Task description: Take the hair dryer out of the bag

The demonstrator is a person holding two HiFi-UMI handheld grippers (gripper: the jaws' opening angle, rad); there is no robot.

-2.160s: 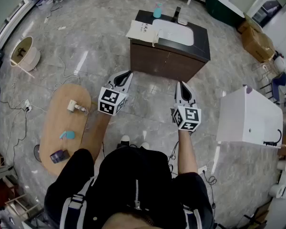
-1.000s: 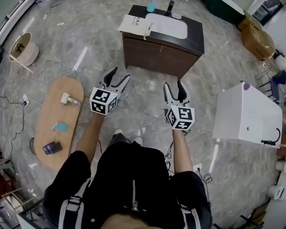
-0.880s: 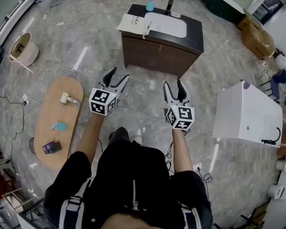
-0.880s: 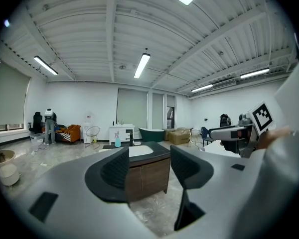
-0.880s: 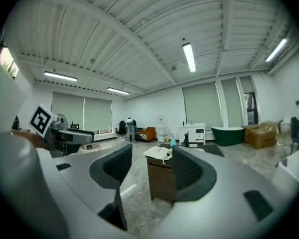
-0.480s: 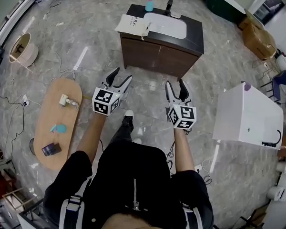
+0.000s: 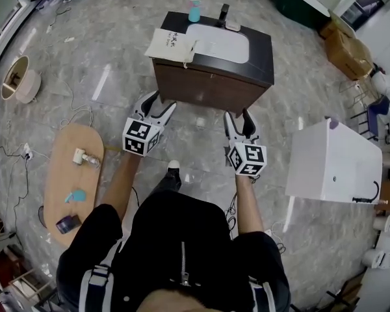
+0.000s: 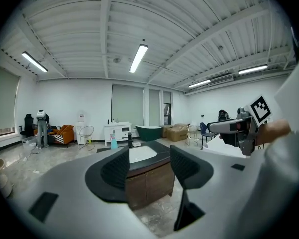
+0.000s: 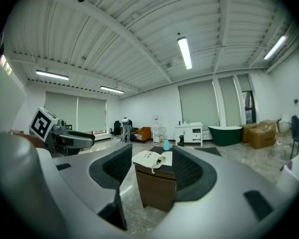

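A person stands holding two grippers out in front. The left gripper [image 7: 160, 103] and the right gripper [image 7: 237, 117] both have their jaws spread, with nothing between them. Ahead at twelve o'clock is a dark vanity [image 7: 208, 91]. On its top, toward eleven o'clock, lies a cream cloth bag [image 7: 172, 44], well apart from both grippers. No dryer shows; it is probably inside. The bag looks limp and light, and the dryer is likely rigid, smooth and heavier. Pin the cloth and grasp the dryer's handle.

text: none I can read | bag [image 7: 171, 45] on vanity [image 7: 208, 88]: dark print, too small for me | left gripper [image 7: 161, 103], right gripper [image 7: 236, 116]: square black-and-white marker patterns only, no letters or digits
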